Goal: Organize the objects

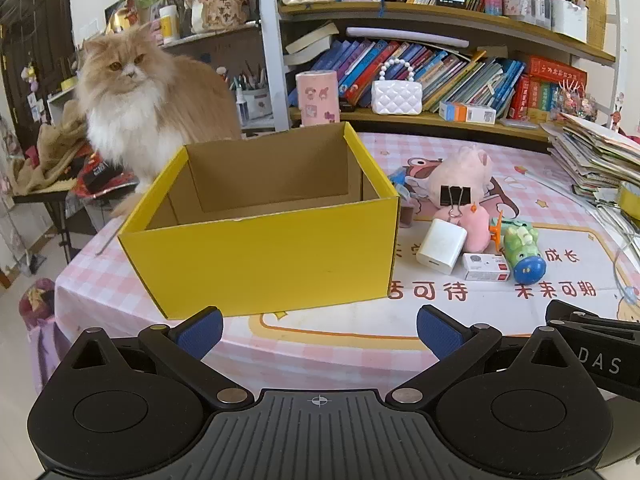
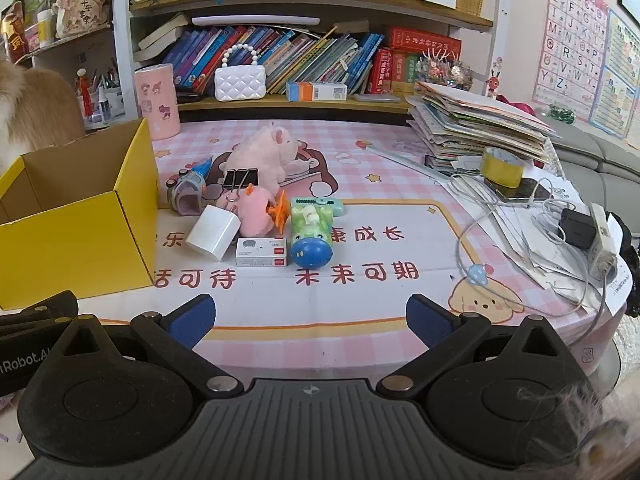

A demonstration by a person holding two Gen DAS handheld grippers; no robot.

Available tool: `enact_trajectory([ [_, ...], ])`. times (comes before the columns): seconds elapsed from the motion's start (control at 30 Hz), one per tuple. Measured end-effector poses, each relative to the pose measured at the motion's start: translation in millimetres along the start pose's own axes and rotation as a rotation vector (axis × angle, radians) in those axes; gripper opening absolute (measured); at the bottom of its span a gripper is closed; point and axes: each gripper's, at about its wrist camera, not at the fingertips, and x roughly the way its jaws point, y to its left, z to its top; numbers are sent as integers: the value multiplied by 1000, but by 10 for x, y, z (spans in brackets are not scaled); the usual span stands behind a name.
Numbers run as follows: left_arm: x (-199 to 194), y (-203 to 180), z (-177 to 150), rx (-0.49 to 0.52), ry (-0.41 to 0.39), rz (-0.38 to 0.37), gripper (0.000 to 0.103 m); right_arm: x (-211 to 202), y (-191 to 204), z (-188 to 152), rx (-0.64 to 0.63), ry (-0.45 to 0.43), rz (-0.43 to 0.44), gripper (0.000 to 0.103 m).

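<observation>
An open, empty yellow cardboard box [image 1: 264,256] stands on the pink table; it also shows at the left of the right wrist view [image 2: 80,236]. To its right lies a cluster: white charger [image 2: 213,232], small white-red box [image 2: 262,252], green-blue toy [image 2: 311,236], pink plush [image 2: 266,156], black binder clip [image 2: 240,179], orange clip [image 2: 279,210], grey watch-like toy [image 2: 187,196]. My left gripper [image 1: 320,330] is open and empty in front of the box. My right gripper [image 2: 311,320] is open and empty, in front of the cluster.
A long-haired orange cat [image 1: 136,96] sits behind the box at the table's far left. A stack of papers [image 2: 480,128], a yellow tape roll [image 2: 502,168], cables and chargers [image 2: 576,228] fill the right side. A pink cylinder [image 2: 157,100] and bookshelves stand behind.
</observation>
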Motion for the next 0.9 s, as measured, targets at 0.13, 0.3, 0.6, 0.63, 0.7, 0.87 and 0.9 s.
enact_trajectory([
  [0.13, 72, -33, 37, -17, 17, 0, 103, 66, -35, 51, -9, 3, 15, 102],
  [0.3, 183, -101, 80, -32, 51, -16, 103, 193, -109, 120, -12, 21, 37, 100],
  [0.6, 353, -288, 187, -57, 63, -5, 103, 479, -309, 310, 1, 36, 113, 89],
  [0.63, 375, -306, 201, -62, 66, 5, 103, 514, -331, 327, 3, 38, 121, 89],
  [0.7, 421, -344, 231, -71, 76, 16, 103, 601, -388, 382, 10, 40, 139, 88],
  [0.87, 530, -467, 277, -77, 114, -7, 103, 845, -525, 526, 27, 54, 165, 78],
  [0.9, 548, -492, 281, -77, 122, -12, 103, 904, -552, 551, 30, 62, 174, 76],
])
